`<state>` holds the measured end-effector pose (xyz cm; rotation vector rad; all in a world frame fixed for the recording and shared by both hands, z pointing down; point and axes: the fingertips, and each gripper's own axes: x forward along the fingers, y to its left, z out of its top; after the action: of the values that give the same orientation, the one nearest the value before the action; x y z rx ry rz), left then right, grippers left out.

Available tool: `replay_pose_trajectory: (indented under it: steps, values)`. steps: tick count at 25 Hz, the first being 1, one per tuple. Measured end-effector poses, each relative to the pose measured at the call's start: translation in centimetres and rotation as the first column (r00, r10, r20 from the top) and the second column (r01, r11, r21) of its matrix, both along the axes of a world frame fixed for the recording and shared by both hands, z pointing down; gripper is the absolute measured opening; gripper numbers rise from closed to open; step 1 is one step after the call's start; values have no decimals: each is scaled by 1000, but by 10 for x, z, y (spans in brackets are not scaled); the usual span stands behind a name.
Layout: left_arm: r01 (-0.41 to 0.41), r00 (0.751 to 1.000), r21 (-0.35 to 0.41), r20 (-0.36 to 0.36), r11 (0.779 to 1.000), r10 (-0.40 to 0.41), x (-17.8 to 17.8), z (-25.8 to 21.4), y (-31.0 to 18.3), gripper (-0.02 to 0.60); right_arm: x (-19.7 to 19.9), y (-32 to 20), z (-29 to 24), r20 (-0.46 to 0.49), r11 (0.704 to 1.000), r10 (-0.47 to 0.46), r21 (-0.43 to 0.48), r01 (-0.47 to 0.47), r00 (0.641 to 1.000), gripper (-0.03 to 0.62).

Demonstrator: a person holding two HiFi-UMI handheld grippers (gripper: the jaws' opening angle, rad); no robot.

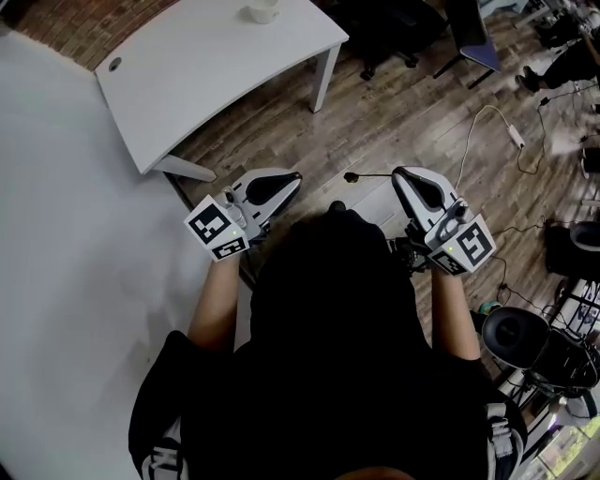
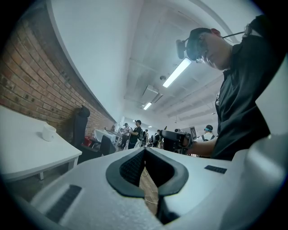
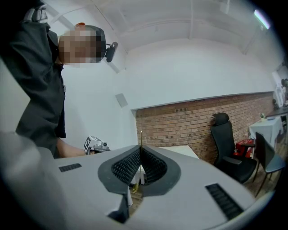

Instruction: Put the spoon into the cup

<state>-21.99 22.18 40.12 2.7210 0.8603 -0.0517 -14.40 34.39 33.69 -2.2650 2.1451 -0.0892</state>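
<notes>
The right hand-held gripper [image 1: 398,174] was clamped shut on the thin spoon [image 1: 352,176], which jutted left from its tips. The left hand-held gripper [image 1: 297,176] was closed and empty. The cup [image 1: 263,11] sat on the far worktop [image 1: 187,75], well apart.

Left forearm [image 1: 217,305], right forearm [image 1: 456,314] bent, reaching forward side by side. Left gripper [image 1: 292,178] near level, jaws together, empty. Right gripper [image 1: 403,174] level, jaws pinching thin spoon [image 3: 141,136].
</notes>
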Motion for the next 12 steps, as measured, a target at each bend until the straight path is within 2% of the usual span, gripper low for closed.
replay_pose_trajectory:
  steps: [7, 12]
  values:
    - [41, 999, -35, -23, 999, -42, 5, -11, -18, 17, 12, -13, -3, 17, 1000, -7, -7, 8, 1000, 9]
    - [83, 997, -21, 4, 996, -83, 7, -2, -39, 17, 27, -41, 2, 12, 999, -38, 6, 38, 999, 8]
